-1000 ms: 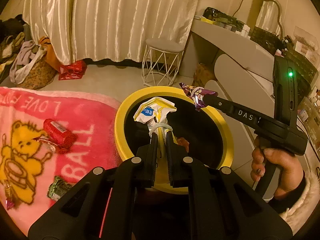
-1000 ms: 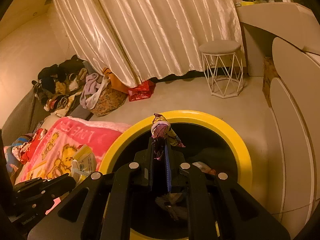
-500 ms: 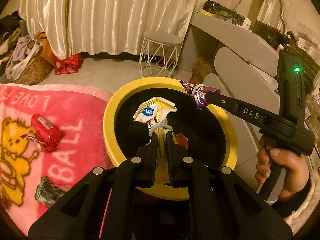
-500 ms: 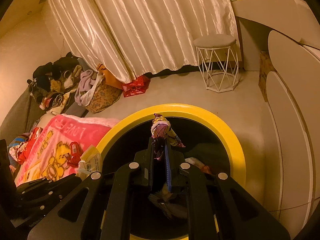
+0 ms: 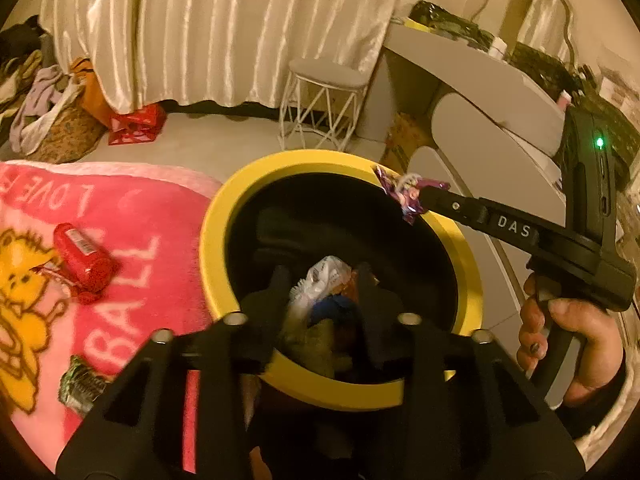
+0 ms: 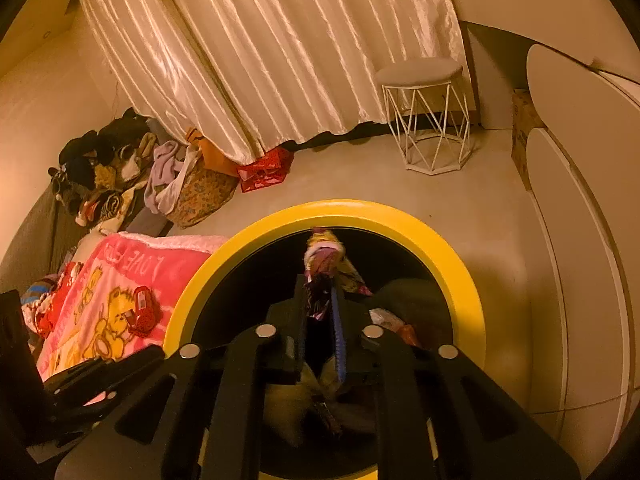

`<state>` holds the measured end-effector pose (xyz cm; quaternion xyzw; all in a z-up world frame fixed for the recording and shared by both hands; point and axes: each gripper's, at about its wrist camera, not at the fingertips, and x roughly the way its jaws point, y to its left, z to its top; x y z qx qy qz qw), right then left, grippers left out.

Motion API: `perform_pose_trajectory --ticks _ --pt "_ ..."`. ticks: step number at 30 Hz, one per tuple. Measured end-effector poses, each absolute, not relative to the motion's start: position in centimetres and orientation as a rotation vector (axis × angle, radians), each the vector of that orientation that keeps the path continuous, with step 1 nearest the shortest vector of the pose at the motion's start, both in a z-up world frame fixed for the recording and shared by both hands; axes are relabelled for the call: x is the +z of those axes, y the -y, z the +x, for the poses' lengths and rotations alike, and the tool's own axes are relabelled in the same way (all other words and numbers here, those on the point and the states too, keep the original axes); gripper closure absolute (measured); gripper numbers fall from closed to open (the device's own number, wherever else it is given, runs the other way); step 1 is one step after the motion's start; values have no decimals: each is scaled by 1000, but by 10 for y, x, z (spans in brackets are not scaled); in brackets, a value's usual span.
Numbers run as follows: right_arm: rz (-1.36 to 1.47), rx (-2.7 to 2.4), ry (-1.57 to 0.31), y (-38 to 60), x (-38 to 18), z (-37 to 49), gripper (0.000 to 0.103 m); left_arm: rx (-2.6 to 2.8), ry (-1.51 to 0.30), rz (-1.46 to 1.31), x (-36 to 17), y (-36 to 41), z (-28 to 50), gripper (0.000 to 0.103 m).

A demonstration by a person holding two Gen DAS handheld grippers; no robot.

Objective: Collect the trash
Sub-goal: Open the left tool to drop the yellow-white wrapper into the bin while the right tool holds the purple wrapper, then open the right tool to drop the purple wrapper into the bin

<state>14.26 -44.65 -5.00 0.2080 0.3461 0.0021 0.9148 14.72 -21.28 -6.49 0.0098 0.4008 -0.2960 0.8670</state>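
My left gripper (image 5: 320, 280) hangs over the mouth of the yellow-rimmed bin (image 5: 216, 248), low in the centre of the left wrist view. Its jaws are opening, standing well apart with nothing pressed between the pads. In the gap I see a white wrapper (image 5: 326, 276) down inside the black liner among other scraps; it looks loose, though blur there makes me unsure.

My right gripper (image 6: 320, 300) points into the same bin (image 6: 460, 264) from the lower centre of its own view. Its jaws are opening too, only a little apart, and the purple candy wrapper (image 6: 322, 258) is between them, sticking up past the fingertips. From the left view, that wrapper (image 5: 406, 194) sits at the tip of the right gripper (image 5: 424, 196) above the bin's far right rim, with my right hand (image 5: 568, 344) on the handle at the right edge.

On the pink blanket (image 5: 132, 216) at the left lie a red wrapper (image 5: 82, 260) and, lower, a dark green wrapper (image 5: 82, 384).
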Motion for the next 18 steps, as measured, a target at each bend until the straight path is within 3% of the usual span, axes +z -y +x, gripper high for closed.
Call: perform_pose_trajectory --ticks 2,11,18 --pt "432 3 -711 447 -50 143 75 -605 -833 8 -63 208 146 59" --pt "430 15 -703 445 -46 142 62 -536 -762 -1 -47 191 138 14" --pt "404 43 -687 432 -40 141 56 -462 -714 2 -34 172 133 11"
